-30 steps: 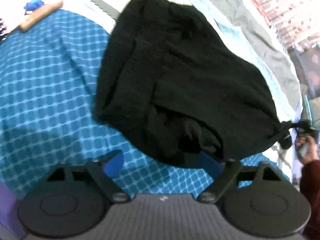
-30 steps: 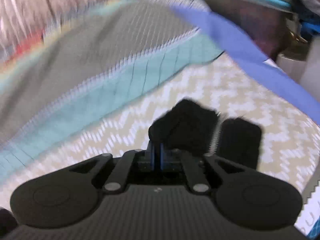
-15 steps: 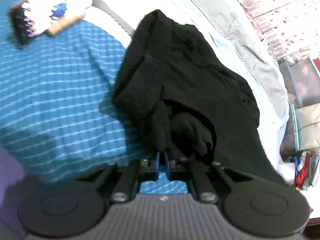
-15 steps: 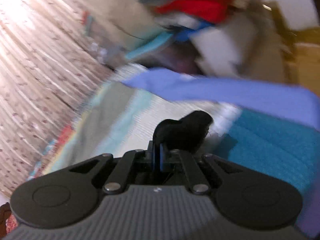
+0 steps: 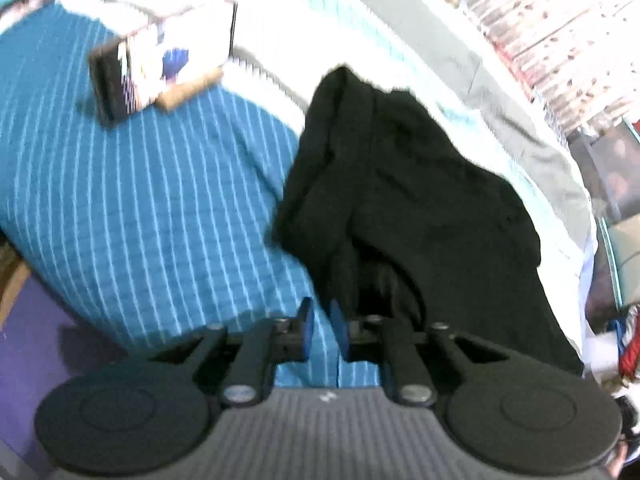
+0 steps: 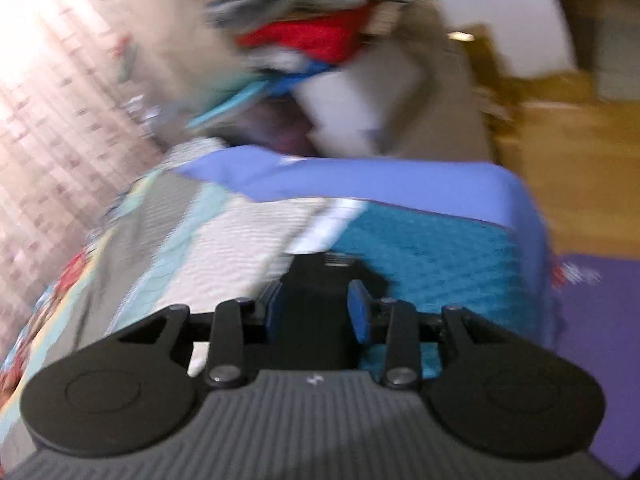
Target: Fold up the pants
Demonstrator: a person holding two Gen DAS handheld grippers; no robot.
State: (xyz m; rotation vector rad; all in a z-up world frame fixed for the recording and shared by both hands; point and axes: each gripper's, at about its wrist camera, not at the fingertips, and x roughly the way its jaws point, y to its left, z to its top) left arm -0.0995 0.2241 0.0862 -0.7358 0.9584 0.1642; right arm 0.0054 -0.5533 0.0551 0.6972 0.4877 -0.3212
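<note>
On the bed (image 5: 132, 216), one pants (image 5: 404, 200); both tongs (image 5: 320, 322) (image 6: 318, 312) just parting, empty.

My left wrist camera sits behind its own fingers (image 5: 307, 320), angled steeply down at the blue quilt (image 5: 140, 208), close above the black pants (image 5: 408, 208). My right wrist camera looks out shallower and low along the bed, blurred, toward a clutter pile (image 6: 312, 36) beyond. Both views share the quilt (image 6: 432, 256), the pants (image 6: 316, 300) and the patterned wall (image 6: 52, 92).
</note>
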